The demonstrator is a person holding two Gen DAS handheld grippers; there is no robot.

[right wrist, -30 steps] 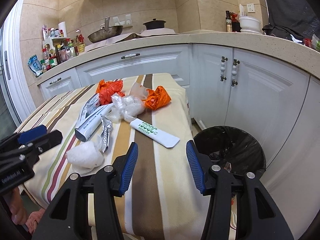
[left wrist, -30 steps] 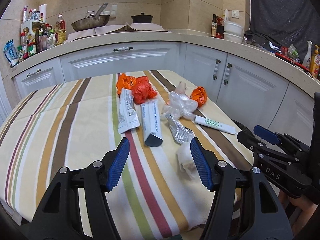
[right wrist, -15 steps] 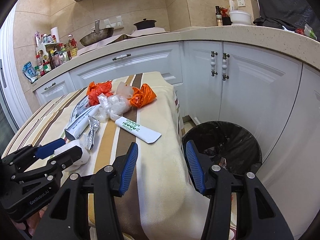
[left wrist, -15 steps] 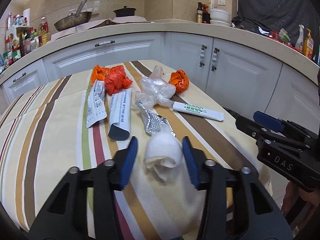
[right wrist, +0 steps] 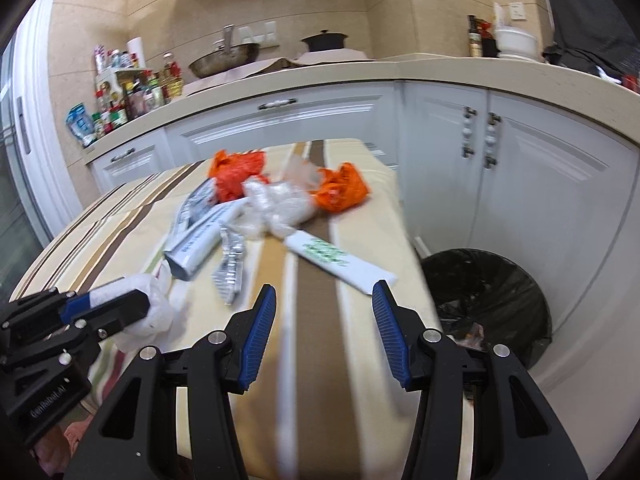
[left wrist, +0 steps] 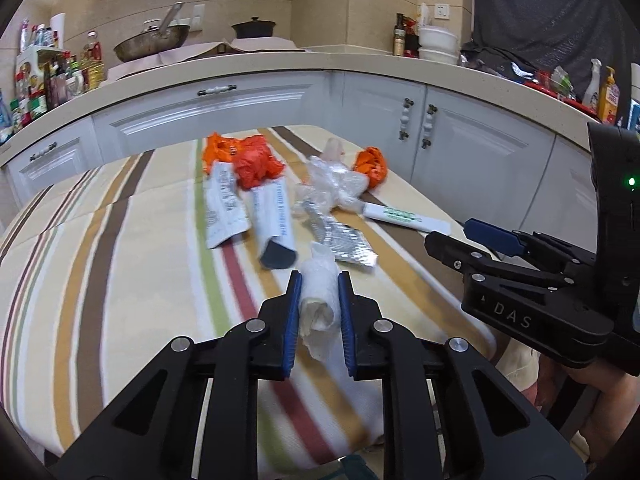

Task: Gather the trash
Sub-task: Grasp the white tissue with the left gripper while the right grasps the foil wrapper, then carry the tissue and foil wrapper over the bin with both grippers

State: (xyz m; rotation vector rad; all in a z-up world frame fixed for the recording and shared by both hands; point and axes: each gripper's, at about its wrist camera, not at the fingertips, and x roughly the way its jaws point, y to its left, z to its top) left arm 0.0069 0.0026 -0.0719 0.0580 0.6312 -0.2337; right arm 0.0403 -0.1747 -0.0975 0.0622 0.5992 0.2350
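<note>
My left gripper is shut on a crumpled white tissue wad at the near edge of the striped table; it also shows in the right wrist view. My right gripper is open and empty above the table's right side, near a white and green tube. Further back lie orange plastic bags, a clear plastic bag, a foil wrapper and two grey-white wrappers. A black-lined trash bin stands on the floor right of the table.
White kitchen cabinets and a beige counter curve behind and to the right of the table. A wok, a pot and bottles stand on the counter.
My left gripper moved right to the tissue wad and closed on it. My right gripper, still open, swung left over the table's right side.
</note>
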